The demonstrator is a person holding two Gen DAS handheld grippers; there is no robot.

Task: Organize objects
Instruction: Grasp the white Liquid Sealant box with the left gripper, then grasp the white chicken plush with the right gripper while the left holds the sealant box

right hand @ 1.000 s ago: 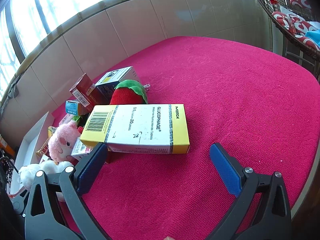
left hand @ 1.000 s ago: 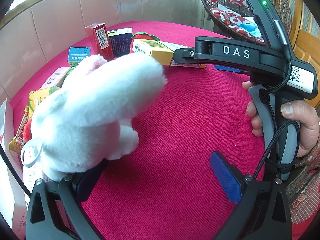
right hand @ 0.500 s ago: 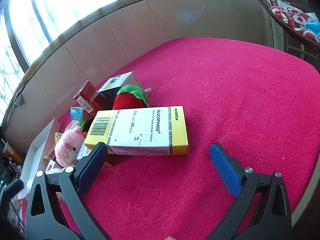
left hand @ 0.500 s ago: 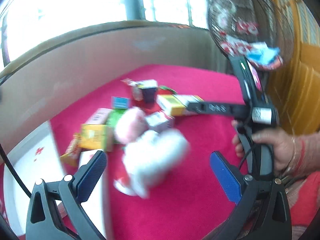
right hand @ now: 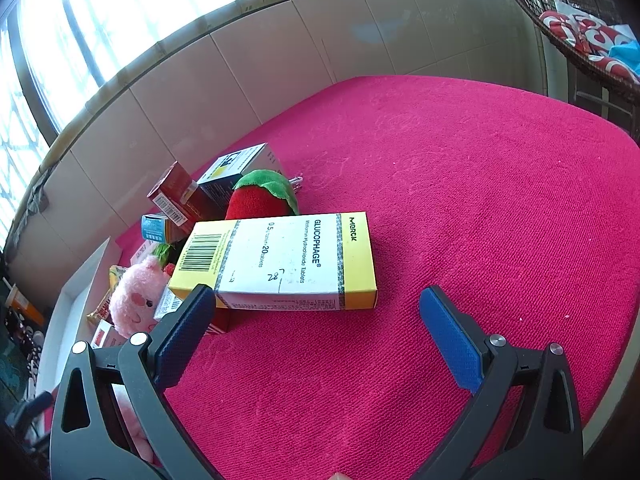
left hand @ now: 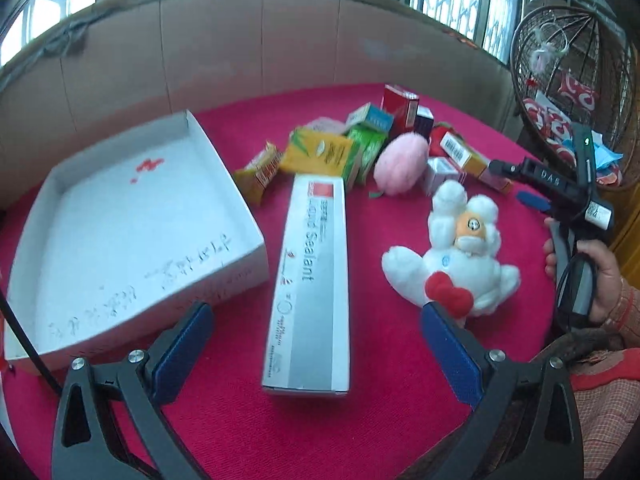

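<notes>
Now that the left gripper (left hand: pixel 316 348) has let go of the white plush rabbit (left hand: pixel 456 256) it held a second ago and pulled back, jaws spread and empty, the toy lies on the red cloth (left hand: pixel 380 420) right of the sealant box (left hand: pixel 310 276), so I judge that pick failed and the white tray (left hand: pixel 120 236) at the cloth's left edge takes nothing yet. The right gripper (right hand: pixel 316 336) is also spread and empty, the Glucophage box (right hand: pixel 280 260) just ahead; the cloth's right half to its curved edge is bare, so there's room to work.
</notes>
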